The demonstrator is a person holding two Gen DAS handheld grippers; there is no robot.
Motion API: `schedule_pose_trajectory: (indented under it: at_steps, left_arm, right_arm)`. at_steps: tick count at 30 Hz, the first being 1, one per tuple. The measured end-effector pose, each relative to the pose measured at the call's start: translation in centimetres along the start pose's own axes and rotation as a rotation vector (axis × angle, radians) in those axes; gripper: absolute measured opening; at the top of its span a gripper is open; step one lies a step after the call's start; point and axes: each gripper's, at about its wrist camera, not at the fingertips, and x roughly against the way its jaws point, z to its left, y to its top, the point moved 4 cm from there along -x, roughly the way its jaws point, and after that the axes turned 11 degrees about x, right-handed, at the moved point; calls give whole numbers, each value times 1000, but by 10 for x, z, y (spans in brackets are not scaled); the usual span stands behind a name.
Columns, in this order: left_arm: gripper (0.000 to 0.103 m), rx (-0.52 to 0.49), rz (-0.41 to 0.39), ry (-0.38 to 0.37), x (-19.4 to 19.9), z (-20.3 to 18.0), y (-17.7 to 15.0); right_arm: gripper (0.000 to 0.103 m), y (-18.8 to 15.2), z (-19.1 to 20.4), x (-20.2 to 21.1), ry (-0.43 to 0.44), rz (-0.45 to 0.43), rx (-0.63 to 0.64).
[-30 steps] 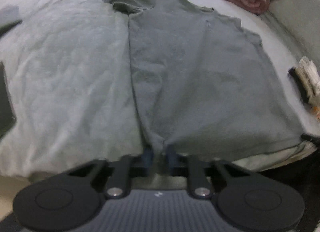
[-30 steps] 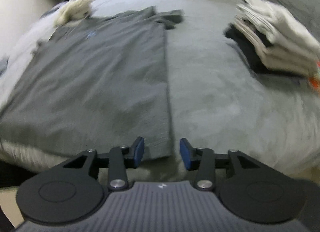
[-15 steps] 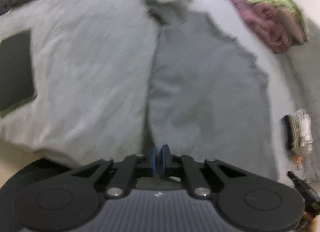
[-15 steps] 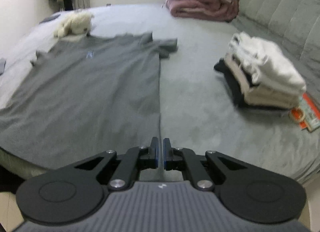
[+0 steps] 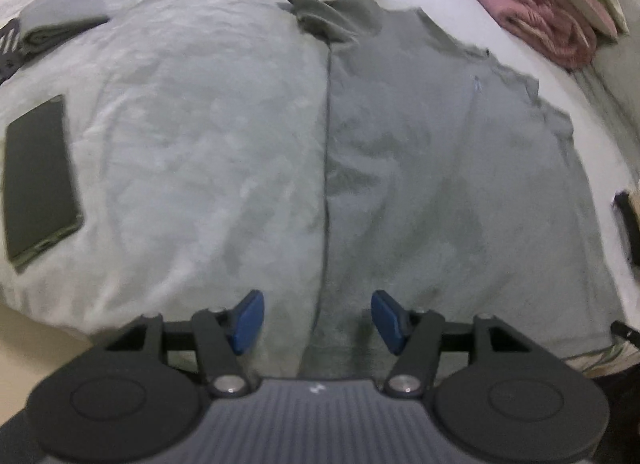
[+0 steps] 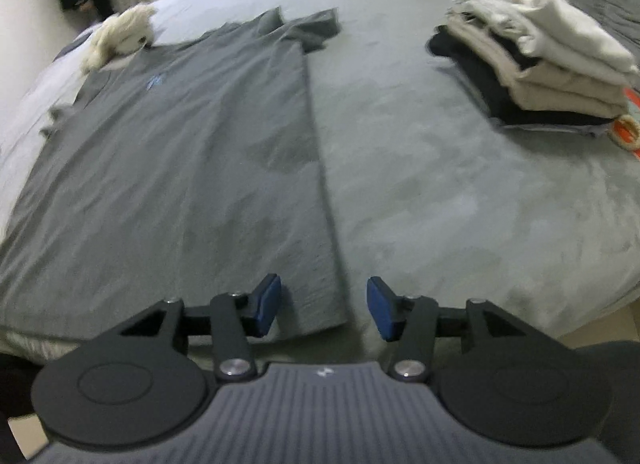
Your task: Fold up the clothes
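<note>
A grey T-shirt (image 5: 440, 168) lay spread flat on the bed (image 5: 192, 152), filling the right half of the left wrist view and the left half of the right wrist view, collar toward the top of each frame, laid out so its side edges ran straight for folding. The left claw (image 5: 317, 322) stood wide and gripped nothing, its blue pads either side of the shirt's long edge at bottom centre. The right claw (image 6: 324, 307) was likewise wide and empty, straddling the opposite hem corner, probably lined up to pinch it. A stack of folded clothes (image 6: 532, 60) sat well apart at upper right, likely finished pieces kept clear. A plush toy (image 6: 120, 34) rested near the collar.
</note>
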Motion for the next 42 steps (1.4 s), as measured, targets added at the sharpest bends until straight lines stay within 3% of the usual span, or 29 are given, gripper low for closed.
schedule_pose_trajectory:
  at_steps: [1,2,3,4,6,10,14,17,19,21,22,23,25,29,35,42]
  left_arm:
    - [47,-2,-3,9,-5,-2,-1]
    - [24,1,-4,24,-9,-2,-2]
    - [17,5,-5,37,-12,-3,-2]
    - [2,19,-2,19,-11,-2,-1]
    - [2,54,-4,-23,0,2,3]
    - [2,38,-37,-24,21,1,5]
    - [3,-14,15,47,-3,-8,-3]
    - [5,11,70,8,-9,0,3]
    - [9,116,90,-64,-3,12,17]
    - [12,165,56,-75,7,19,34]
    - [17,172,25,-75,13,21,45]
    - [25,174,3,-79,16,21,54]
    - [30,182,-31,-84,19,19,72]
    - [30,186,-64,-91,12,1,103]
    - [33,232,-45,-111,-30,-40,136]
    - [33,232,-55,-75,-82,-80,166]
  right_arm:
    - [12,0,2,-1,-8,6,14]
    - [10,-1,3,-2,-16,9,25]
    - [7,-1,3,0,-22,0,24]
    - [7,0,1,5,-20,-15,19]
    - [6,2,-2,19,-16,-47,8]
    - [6,6,-6,51,-14,-110,-6]
    - [6,-1,5,27,-74,-22,82]
    - [7,-6,3,14,-100,33,90]
    - [29,2,-1,19,-121,11,102]
    - [52,10,-7,24,-142,-13,111]
    - [57,17,-13,27,-144,-35,103]
    - [57,24,-19,29,-144,-56,93]
    - [57,41,-29,25,-126,-77,62]
    - [57,79,-35,8,-126,-104,61]
    - [57,126,-42,-31,-82,-118,46]
    - [57,165,-52,-77,-19,-95,-30]
